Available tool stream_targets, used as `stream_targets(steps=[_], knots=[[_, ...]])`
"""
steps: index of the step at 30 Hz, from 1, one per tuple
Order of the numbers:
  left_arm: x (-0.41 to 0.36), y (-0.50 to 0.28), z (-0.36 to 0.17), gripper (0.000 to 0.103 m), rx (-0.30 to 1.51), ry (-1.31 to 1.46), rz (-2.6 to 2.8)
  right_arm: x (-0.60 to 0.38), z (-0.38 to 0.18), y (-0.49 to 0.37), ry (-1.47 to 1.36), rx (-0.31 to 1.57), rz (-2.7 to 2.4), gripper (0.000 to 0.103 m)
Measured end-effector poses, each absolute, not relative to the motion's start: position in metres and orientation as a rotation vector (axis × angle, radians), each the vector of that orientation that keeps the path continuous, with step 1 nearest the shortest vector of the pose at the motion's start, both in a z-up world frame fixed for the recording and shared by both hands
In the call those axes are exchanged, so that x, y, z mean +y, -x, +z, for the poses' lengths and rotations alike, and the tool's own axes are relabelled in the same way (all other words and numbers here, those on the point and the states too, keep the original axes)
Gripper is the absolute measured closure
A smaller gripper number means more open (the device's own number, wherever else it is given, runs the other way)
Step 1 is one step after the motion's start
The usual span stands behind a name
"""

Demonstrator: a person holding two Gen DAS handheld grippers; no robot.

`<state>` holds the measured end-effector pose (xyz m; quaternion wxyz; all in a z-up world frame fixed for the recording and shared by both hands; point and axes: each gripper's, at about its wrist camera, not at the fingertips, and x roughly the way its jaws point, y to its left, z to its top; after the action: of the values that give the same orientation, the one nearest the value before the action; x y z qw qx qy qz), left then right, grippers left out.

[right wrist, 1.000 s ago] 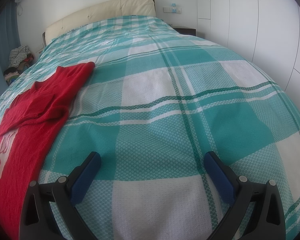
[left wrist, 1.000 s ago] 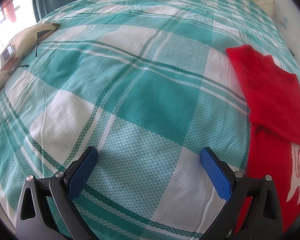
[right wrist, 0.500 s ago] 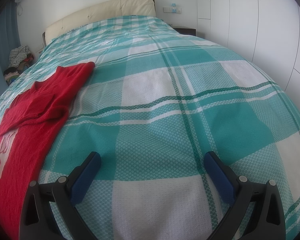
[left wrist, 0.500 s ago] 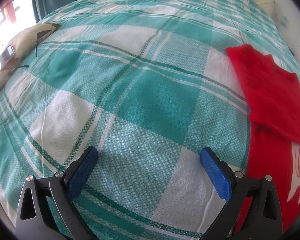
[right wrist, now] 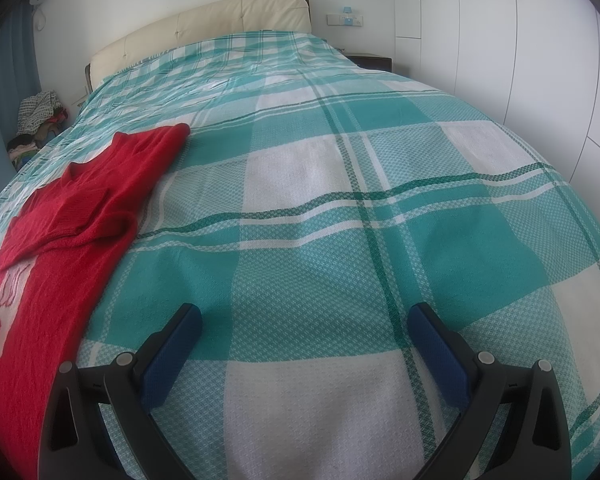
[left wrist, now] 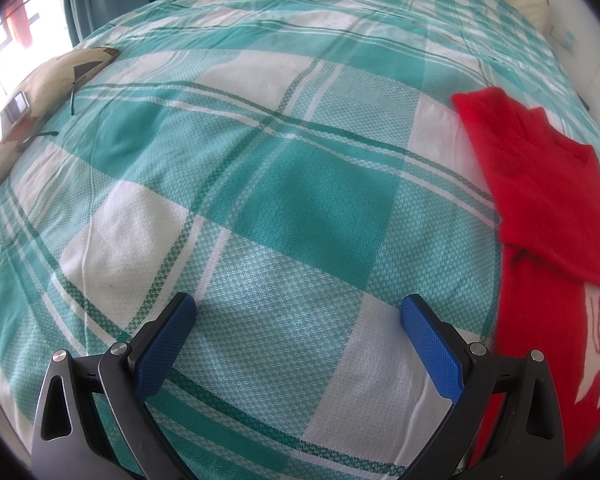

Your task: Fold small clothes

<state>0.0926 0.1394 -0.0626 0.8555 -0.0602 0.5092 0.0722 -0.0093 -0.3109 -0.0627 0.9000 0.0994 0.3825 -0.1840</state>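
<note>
While both hand-held grippers, left (left wrist: 298,320) and right (right wrist: 304,328), hover spread wide and empty, red sweater (right wrist: 72,208) lies lengthwise on bed (right wrist: 320,208), neck toward headboard (right wrist: 204,24).

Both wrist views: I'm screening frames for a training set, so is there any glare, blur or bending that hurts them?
Left wrist view: the window at the left edge is blown out white; the bedspread bulges from fisheye bending, and the sweater stays sharp. Right wrist view: even light, no glare; the wardrobe doors curve, and the corners go dark.
</note>
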Motion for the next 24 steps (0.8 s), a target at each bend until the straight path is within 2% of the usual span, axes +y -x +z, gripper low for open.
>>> stream_targets(steps=[24], knots=[[0.1382,-0.0937,-0.0626,0.001,1.071,0.122,0.153,-0.3108,-0.0628,0.0092,-0.206,0.792,-0.381,0.001]])
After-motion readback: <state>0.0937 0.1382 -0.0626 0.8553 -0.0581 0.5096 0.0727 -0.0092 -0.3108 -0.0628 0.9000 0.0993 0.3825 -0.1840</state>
